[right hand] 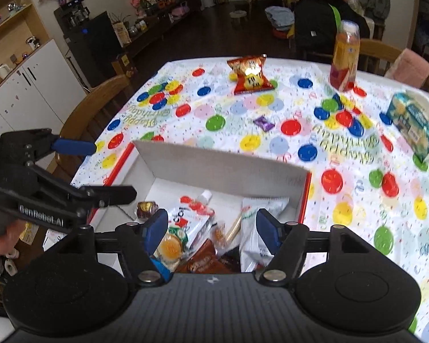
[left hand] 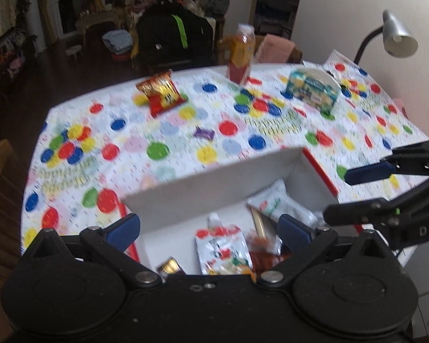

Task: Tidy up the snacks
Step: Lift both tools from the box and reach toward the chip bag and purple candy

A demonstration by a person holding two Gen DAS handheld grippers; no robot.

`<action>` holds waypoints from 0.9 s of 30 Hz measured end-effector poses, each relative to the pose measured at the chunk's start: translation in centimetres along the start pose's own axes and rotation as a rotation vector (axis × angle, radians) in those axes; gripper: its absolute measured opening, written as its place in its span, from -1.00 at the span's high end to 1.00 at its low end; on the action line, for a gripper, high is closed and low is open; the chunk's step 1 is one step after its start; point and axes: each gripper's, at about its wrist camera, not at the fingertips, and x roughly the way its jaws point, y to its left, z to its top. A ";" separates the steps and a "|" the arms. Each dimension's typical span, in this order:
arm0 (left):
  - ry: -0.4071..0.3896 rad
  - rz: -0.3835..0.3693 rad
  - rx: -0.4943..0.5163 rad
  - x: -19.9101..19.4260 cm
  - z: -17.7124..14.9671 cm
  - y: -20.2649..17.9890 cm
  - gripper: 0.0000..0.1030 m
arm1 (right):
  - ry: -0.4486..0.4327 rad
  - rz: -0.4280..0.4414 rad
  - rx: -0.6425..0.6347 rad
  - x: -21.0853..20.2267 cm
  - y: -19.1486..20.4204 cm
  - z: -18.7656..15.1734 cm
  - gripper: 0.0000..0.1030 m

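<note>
Both grippers hover over a white box (left hand: 214, 188) with red outer sides that sits at the near edge of the table, and both stand open with nothing between their blue pads. From its own camera the left gripper (left hand: 208, 228) has its fingers spread wide above the box's interior; the right gripper (right hand: 213, 228) is likewise parted, its pads over the heap of snacks inside. In the left wrist view the right gripper also shows at the right edge, its 2 fingers apart, and in the right wrist view the left gripper appears at the left edge above the box's rim. Inside the box lie a white spouted pouch (right hand: 191, 220) with red lettering, a white packet (right hand: 257, 228) with red and green print, a small dark wrapped candy (right hand: 146, 208), a brown packet (right hand: 206, 260) and an orange-lidded cup (right hand: 170, 247). On the balloon-print tablecloth (left hand: 163, 154), well beyond the box, rest a red snack bag (left hand: 161, 93), a small purple candy (left hand: 203, 133), an upright bottle (left hand: 241, 54) of orange-red drink and a blue-green carton (left hand: 313, 90) leaning against a white dish. A silver desk lamp (left hand: 397, 35) stands at the far right.
</note>
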 end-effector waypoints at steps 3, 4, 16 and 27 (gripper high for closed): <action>-0.029 0.017 -0.009 -0.3 1.5 0.6 -0.99 | -0.016 -0.001 -0.020 -0.6 -0.2 1.4 -0.34; -0.036 0.023 -0.013 -0.3 2.0 0.9 -0.99 | -0.019 -0.004 -0.027 -0.8 -0.3 2.0 -0.35; -0.051 0.113 -0.083 2.9 10.0 3.9 -0.99 | -0.001 -0.009 -0.090 0.2 -4.1 9.5 -0.41; -0.018 0.167 -0.167 10.0 18.0 5.8 -0.99 | 0.044 0.002 -0.176 5.4 -8.0 16.6 -0.41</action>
